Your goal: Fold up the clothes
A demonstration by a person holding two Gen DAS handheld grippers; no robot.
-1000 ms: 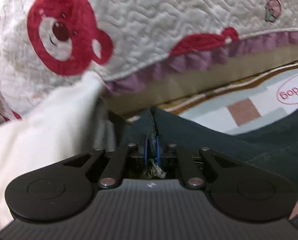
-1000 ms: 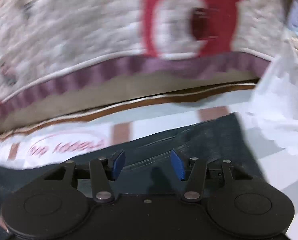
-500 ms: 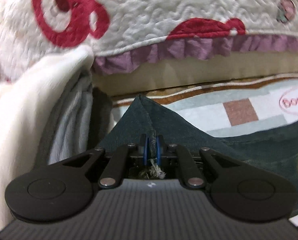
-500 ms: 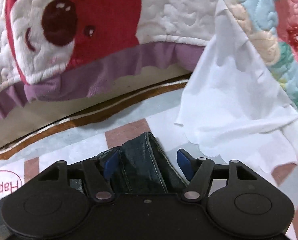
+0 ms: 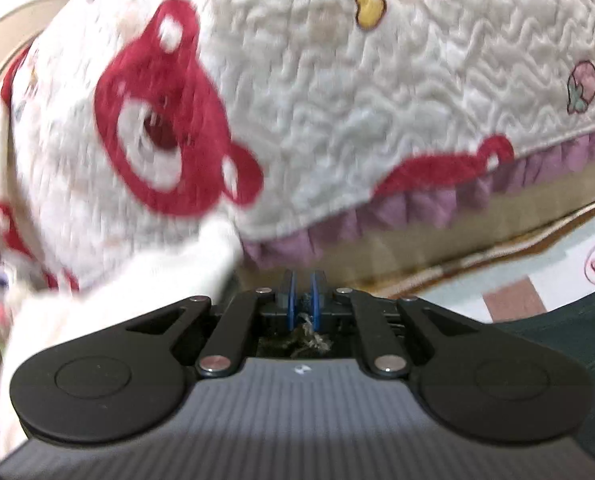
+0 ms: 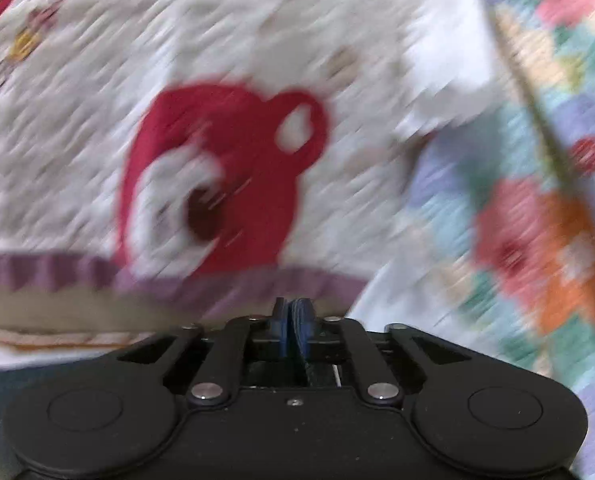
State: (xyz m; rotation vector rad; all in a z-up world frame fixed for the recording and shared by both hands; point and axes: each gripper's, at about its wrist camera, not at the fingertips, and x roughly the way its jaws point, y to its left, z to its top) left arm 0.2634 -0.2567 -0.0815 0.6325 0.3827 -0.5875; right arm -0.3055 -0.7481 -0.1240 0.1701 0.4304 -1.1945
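A: Left wrist view — the left gripper (image 5: 302,294) has its jaws nearly together, pinching frayed dark denim. The jeans (image 5: 569,320) trail off to the lower right; their long axis can't be told.

B: And the right gripper (image 6: 293,330)?

A: Jaws pressed together, a sliver of denim between the pads. That view is blurred.

B: Around them?

A: A white quilt (image 5: 377,100) with red bears and a purple frill hangs ahead, cream cloth (image 5: 117,300) at left. A floor mat (image 5: 577,276) shows pink letters — only "bo" is readable.
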